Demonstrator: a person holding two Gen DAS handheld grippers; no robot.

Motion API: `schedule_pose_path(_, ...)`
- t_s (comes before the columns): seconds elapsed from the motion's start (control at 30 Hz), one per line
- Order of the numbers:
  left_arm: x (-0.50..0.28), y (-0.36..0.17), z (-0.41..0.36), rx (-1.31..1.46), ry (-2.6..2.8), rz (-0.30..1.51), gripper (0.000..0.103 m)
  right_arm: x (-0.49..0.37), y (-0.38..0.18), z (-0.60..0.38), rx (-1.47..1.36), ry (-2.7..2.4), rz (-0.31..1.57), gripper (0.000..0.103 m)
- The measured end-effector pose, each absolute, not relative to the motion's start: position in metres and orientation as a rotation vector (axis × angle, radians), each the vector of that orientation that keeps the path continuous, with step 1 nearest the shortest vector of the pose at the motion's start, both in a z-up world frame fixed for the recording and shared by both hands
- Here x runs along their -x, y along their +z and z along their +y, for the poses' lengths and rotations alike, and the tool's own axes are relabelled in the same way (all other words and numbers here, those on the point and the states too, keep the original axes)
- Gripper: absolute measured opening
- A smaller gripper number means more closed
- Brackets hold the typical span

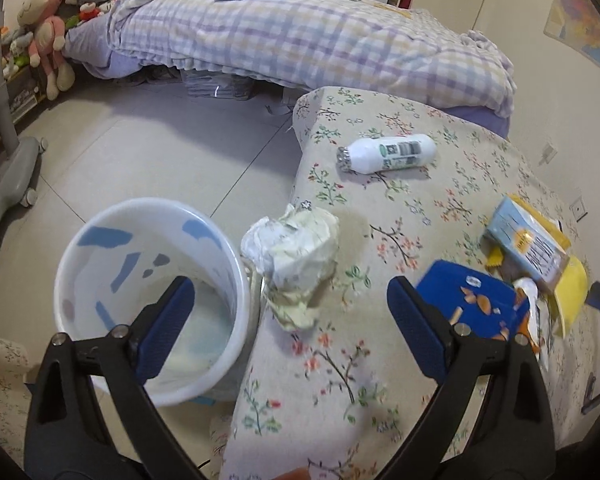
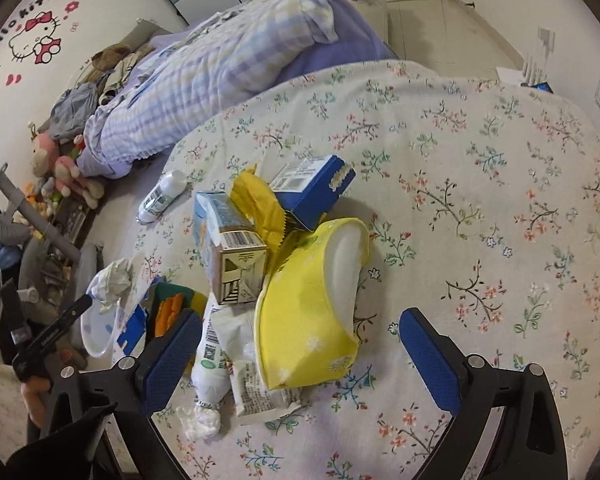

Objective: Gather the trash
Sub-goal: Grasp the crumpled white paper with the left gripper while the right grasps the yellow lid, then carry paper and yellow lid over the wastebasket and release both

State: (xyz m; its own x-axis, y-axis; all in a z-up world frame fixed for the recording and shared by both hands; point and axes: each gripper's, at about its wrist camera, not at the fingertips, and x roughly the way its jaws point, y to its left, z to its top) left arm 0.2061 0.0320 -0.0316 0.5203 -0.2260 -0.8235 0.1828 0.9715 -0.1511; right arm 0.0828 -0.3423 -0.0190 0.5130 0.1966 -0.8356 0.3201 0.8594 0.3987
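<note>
A crumpled pale paper wad (image 1: 294, 258) lies at the edge of the floral table (image 1: 380, 208), beside a white bin (image 1: 152, 300) on the floor. My left gripper (image 1: 290, 312) is open and empty just short of the wad. A white bottle (image 1: 388, 154) lies farther back. My right gripper (image 2: 300, 340) is open around a yellow tissue pack (image 2: 312, 312). A milk carton (image 2: 230, 246), blue box (image 2: 312, 188), yellow wrapper (image 2: 256, 204) and white wrapper (image 2: 224, 356) lie around it. The wad also shows in the right wrist view (image 2: 114, 280).
A bed with a checked quilt (image 1: 308, 40) stands behind the table. Plush toys (image 1: 46, 32) sit at the far left by a grey wheeled stand (image 1: 8, 168). A blue snack bag (image 1: 472, 296) lies on the table's right side.
</note>
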Motion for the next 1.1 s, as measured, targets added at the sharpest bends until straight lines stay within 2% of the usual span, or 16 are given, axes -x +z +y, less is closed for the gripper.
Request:
schedule_pose_path(0.13,-0.223,-0.048,0.036,0.128,-0.256,1.035,0.084,-0.089,-0.033,-0.345,-0.608,-0.048,1.081,0.086)
schedule_pose_path(0.2,-0.226,-0.053,0.034,0.157,-0.274,1.047,0.078,-0.089,-0.037,-0.346,-0.613,-0.045,1.094,0.085)
schedule_pose_path(0.27,-0.229,-0.056,0.031,0.154,-0.277,1.053,0.068,-0.089,-0.038,-0.347,-0.609,-0.044,1.098,0.084)
schedule_pose_path(0.33,-0.230,-0.058,0.027,0.151,-0.281,1.067,0.048,-0.089,-0.040,-0.348,-0.615,-0.034,1.101,0.083)
schedule_pose_path(0.4,-0.231,-0.060,0.025,0.150,-0.270,1.081,0.040,-0.091,-0.043,-0.348,-0.626,-0.020,1.106,0.083)
schedule_pose_path(0.5,-0.229,-0.058,0.025,0.137,-0.253,1.077,0.035,-0.093,-0.048,-0.347,-0.636,-0.007,1.118,0.080)
schedule_pose_path(0.6,-0.226,-0.054,0.024,0.140,-0.243,1.072,0.033,-0.094,-0.052,-0.345,-0.631,-0.004,1.135,0.071)
schedule_pose_path(0.67,-0.222,-0.049,0.022,0.138,-0.251,1.069,0.033,-0.094,-0.055,-0.345,-0.638,0.003,1.144,0.055)
schedule_pose_path(0.83,-0.210,-0.037,0.017,0.114,-0.282,1.047,0.033,-0.087,-0.052,-0.346,-0.650,0.009,1.127,0.049)
schedule_pose_path(1.1,-0.187,-0.023,0.016,0.090,-0.287,1.034,0.033,-0.059,-0.030,-0.355,-0.638,-0.015,1.066,0.048)
